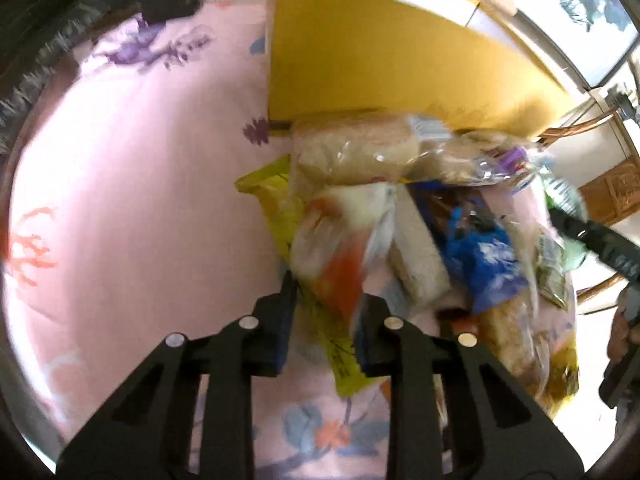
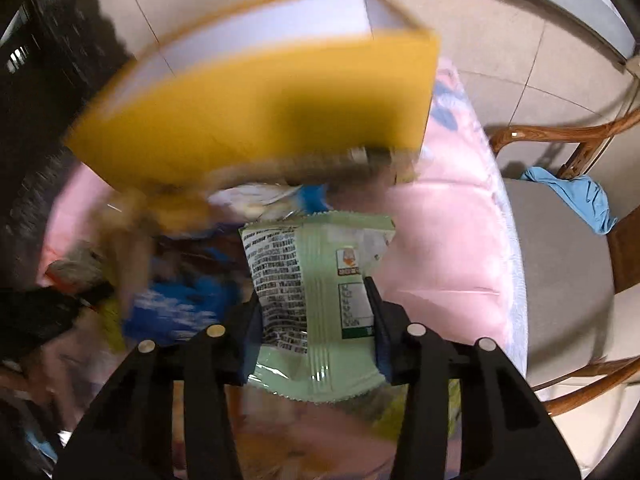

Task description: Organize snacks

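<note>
We hold the light, crinkly green packet [image 2: 320, 304] pinched in the right gripper [image 2: 316, 320] at mid-body; the left gripper's [image 1: 326, 320] fingers pinch an orange-white bag [image 1: 340, 240], soft and slippery, near the tabletop's box [image 1: 384, 64].

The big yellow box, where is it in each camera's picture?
Left wrist: the yellow box fills the top middle to right, standing on the pink cloth behind the snack pile.
Right wrist: the same box is blurry, across the upper left and middle, above the green snack bag.
Shared landmark: the blue snack bag in the pile.
</note>
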Available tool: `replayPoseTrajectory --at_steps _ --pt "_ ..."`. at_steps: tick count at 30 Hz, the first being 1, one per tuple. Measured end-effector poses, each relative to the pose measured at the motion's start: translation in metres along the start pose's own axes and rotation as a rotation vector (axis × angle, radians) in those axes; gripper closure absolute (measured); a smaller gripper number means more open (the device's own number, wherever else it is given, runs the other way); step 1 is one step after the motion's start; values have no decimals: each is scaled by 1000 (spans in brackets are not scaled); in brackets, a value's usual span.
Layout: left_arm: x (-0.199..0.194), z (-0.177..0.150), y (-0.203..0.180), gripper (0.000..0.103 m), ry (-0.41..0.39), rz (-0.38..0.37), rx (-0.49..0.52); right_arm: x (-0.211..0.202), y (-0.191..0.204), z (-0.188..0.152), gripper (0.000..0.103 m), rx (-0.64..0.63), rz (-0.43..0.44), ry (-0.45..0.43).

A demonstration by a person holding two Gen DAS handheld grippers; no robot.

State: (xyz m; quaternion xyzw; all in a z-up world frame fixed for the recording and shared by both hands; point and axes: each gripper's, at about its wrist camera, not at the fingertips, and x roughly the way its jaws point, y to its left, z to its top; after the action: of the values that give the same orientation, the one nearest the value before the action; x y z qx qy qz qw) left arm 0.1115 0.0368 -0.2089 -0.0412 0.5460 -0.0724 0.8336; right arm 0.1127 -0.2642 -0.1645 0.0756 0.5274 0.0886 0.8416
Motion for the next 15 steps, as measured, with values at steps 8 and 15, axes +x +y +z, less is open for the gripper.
replayPoseTrajectory --at_steps 8,15 --pt "-100 36 -5 101 -217 -39 41 -98 21 52 57 -15 70 -195" --pt "-152 75 -29 102 -337 -50 156 -152 31 92 57 -53 125 -350"
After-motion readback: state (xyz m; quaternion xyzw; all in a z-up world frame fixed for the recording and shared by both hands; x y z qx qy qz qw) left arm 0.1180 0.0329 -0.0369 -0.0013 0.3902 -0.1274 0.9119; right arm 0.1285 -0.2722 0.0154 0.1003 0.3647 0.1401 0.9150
